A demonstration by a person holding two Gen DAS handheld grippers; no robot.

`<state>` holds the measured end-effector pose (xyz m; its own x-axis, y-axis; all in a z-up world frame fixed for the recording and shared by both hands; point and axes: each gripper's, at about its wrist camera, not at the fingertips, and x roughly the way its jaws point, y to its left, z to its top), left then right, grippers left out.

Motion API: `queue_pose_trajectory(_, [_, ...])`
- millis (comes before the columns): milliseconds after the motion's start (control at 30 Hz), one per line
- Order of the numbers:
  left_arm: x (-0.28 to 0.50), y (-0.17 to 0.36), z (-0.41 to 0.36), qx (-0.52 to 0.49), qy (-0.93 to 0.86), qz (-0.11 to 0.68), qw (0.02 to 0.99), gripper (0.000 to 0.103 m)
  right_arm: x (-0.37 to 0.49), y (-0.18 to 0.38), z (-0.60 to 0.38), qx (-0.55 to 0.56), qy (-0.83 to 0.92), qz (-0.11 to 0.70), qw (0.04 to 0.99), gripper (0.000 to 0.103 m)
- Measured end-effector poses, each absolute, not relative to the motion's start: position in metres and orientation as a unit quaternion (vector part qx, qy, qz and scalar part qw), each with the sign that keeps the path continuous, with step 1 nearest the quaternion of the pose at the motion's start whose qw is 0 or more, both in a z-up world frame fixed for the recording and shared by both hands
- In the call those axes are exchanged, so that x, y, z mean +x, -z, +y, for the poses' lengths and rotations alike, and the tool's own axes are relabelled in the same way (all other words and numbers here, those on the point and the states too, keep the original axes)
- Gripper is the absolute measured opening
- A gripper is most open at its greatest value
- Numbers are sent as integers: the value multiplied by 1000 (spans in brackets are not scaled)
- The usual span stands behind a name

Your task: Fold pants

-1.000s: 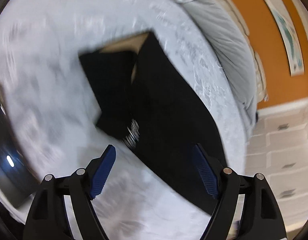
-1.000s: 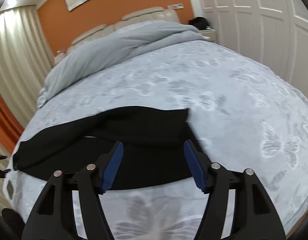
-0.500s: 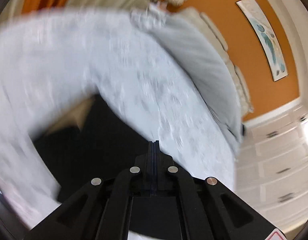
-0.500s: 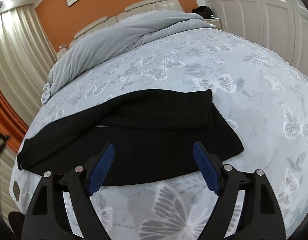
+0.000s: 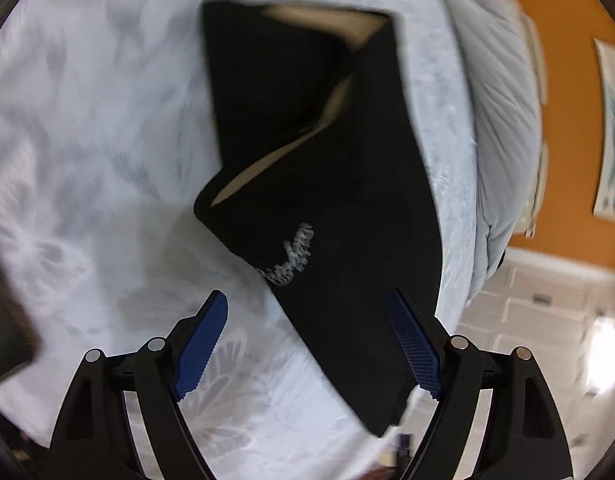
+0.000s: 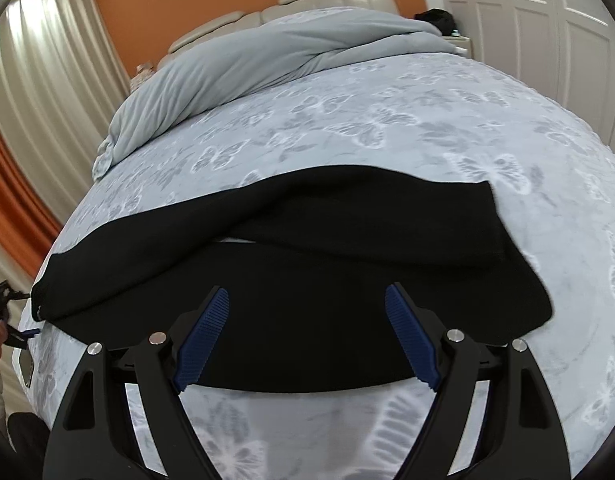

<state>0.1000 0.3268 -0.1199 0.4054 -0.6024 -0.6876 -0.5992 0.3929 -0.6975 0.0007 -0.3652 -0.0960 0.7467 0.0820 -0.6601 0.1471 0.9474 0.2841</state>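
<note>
Black pants (image 5: 331, 184) lie folded on a bed with a pale butterfly-print sheet (image 5: 107, 160). A beige inner lining shows at the folds and a white logo sits near the lower edge. My left gripper (image 5: 307, 340) is open and empty, hovering above the pants' near end. In the right wrist view the pants (image 6: 307, 280) stretch across the bed from left to right. My right gripper (image 6: 307, 336) is open and empty, just over their near edge. The left gripper shows small at the far left of that view (image 6: 3, 308).
A grey duvet (image 6: 267, 64) is bunched at the head of the bed by a beige headboard (image 6: 307, 4). Orange wall, curtains (image 6: 47, 80) at the left and white wardrobe doors (image 6: 547, 20) at the right. A dark object (image 5: 3, 320) sits at the bed's left edge.
My left gripper was shut half a second ago and has opened, now looking down on the pants. My right gripper has moved slightly closer over the pants' near edge.
</note>
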Motion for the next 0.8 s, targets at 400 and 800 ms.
queue_pose_trajectory(400, [147,92,313,-518,22,527,673,76,18,98,-349,148,11,363,920,82])
queue_pose_trajectory(800, [260,3,335,-458,43,401,793,6,50,101,-410,204,82,337,915,82])
